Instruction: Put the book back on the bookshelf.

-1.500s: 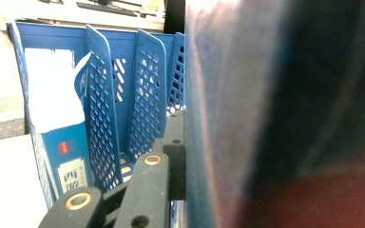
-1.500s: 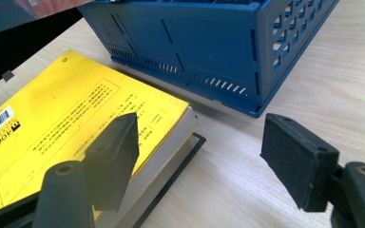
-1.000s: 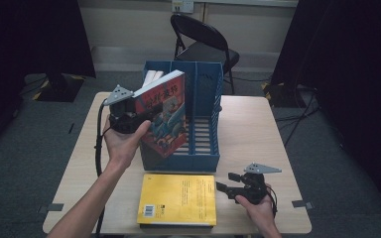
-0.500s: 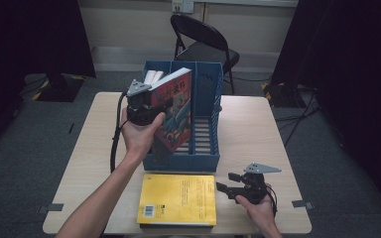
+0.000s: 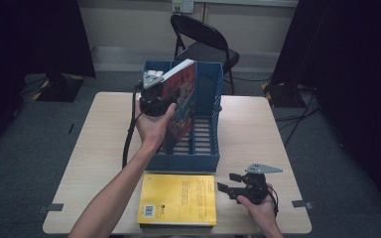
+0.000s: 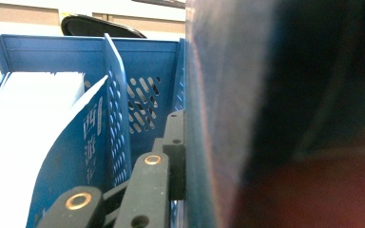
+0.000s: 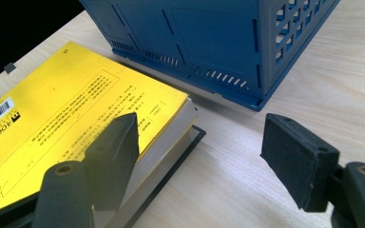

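My left gripper (image 5: 155,101) is clamped on the red book (image 5: 181,99), held tilted over the rack's (image 5: 198,157) middle slot, not yet dropped in. One book (image 6: 33,137) already stands in the rack. My right gripper (image 5: 230,184) rests open beside the yellow book (image 5: 178,198) lying before the rack, to be filed

A blue plastic file rack with slotted compartments (image 5: 198,134) stands on the light wooden table (image 5: 258,129), toward its far edge and midway between the side edges. A red-covered book (image 5: 181,106) stands tilted in the rack's left part, clamped in the left gripper (image 5: 154,96) on its left side. A white-paged book (image 6: 24,142) sits in the compartment left of it. A yellow paperback book (image 5: 178,198) lies flat at the near edge, just before the rack, on a thin dark board (image 7: 180,156). The right gripper (image 5: 233,186) lies just right of it, near the near right corner. A black folding chair (image 5: 203,42) stands behind the far edge.
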